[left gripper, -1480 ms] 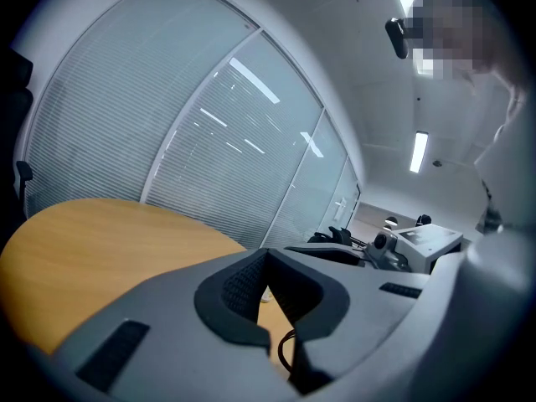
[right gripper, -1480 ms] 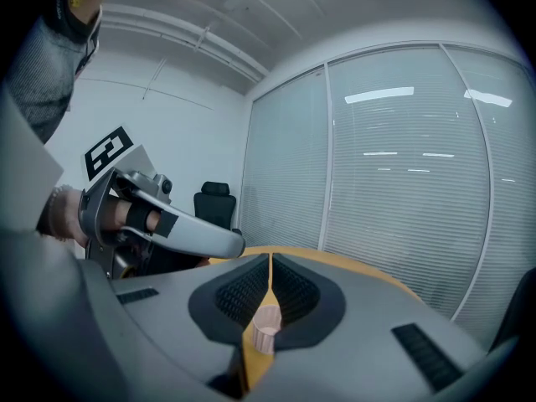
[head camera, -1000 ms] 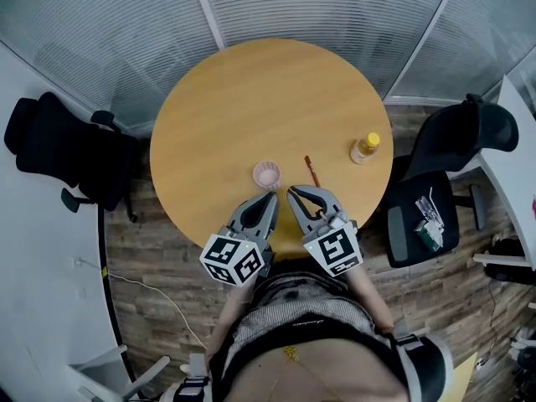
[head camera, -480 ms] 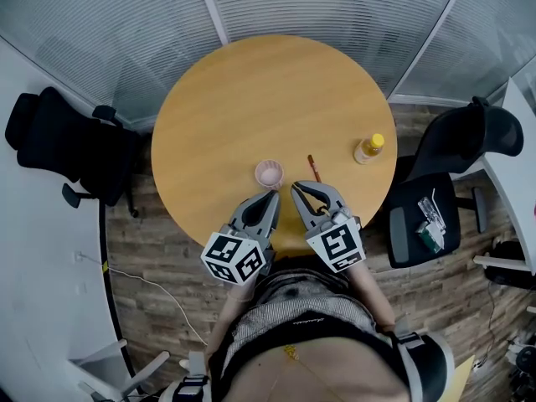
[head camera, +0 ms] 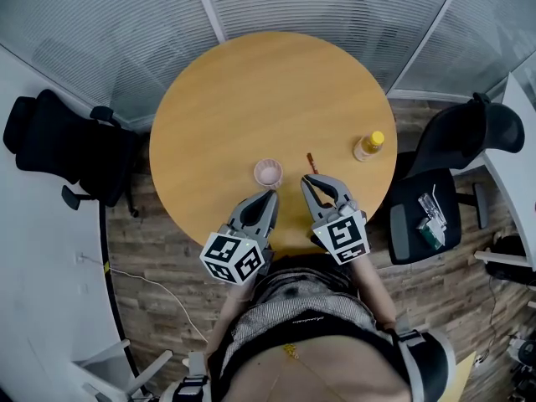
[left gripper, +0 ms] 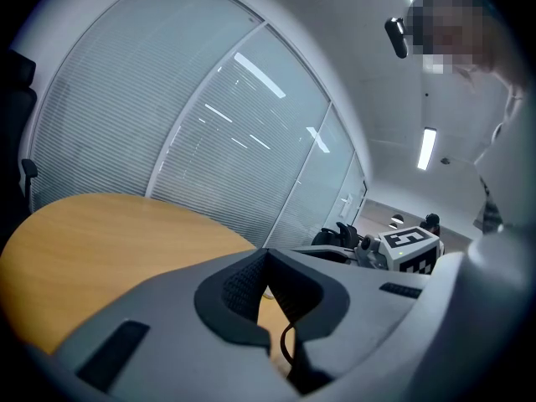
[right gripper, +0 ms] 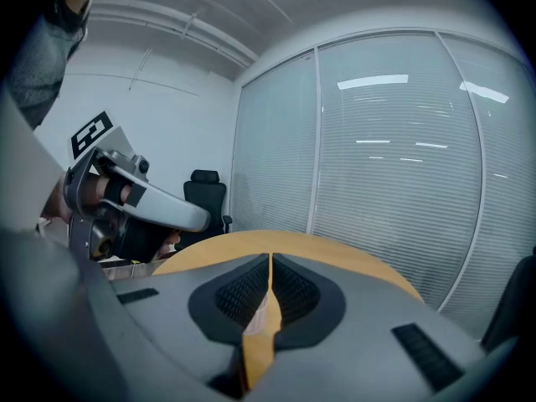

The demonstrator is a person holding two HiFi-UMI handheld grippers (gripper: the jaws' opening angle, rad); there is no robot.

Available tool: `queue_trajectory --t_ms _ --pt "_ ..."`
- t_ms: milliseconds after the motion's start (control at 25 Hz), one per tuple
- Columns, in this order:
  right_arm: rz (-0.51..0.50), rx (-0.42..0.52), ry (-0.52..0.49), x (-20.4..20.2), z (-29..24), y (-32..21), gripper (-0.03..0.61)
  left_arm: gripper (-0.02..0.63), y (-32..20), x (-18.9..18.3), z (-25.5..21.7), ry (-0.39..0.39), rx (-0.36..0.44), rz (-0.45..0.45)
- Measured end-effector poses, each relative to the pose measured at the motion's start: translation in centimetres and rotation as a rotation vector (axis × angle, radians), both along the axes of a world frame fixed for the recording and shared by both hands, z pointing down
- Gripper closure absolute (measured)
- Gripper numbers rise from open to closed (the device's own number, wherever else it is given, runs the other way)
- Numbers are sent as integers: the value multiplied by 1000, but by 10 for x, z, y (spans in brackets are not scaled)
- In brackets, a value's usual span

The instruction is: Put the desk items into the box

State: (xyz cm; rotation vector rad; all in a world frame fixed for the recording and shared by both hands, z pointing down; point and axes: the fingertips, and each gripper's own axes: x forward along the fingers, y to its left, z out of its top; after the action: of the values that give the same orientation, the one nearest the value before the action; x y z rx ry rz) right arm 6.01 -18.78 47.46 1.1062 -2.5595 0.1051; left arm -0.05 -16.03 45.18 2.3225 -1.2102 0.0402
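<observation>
A round wooden table (head camera: 251, 90) carries a small pink cup (head camera: 268, 172), a thin brown pen (head camera: 311, 163) and a small bottle with a yellow cap (head camera: 367, 146). Both grippers hover over the table's near edge. My left gripper (head camera: 270, 196) is shut and empty, its tips just below the cup. My right gripper (head camera: 308, 180) is shut and empty too, its tips close to the pen's near end. In the left gripper view the jaws (left gripper: 266, 255) meet with nothing between them. The right gripper view shows the same of its own jaws (right gripper: 270, 260).
A black office chair (head camera: 59, 149) stands left of the table. Another black chair (head camera: 448, 170) stands at the right with small items (head camera: 430, 221) on its seat. Glass walls with blinds (head camera: 335, 7) curve round behind the table. A white desk edge (head camera: 523, 191) lies far right.
My right gripper has moved a little forward and to the right, bringing its tips nearer the pen. The left gripper has stayed almost in place.
</observation>
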Motion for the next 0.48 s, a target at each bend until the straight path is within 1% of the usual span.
queue_trajectory --t_ms 200,480 --pt "38 -22 33 14 15 -10 554 612 -1 0 3 -1 -10 -1" --pt "77 -63 43 27 32 -25 554 612 1 -6 8 -6 -25 -12"
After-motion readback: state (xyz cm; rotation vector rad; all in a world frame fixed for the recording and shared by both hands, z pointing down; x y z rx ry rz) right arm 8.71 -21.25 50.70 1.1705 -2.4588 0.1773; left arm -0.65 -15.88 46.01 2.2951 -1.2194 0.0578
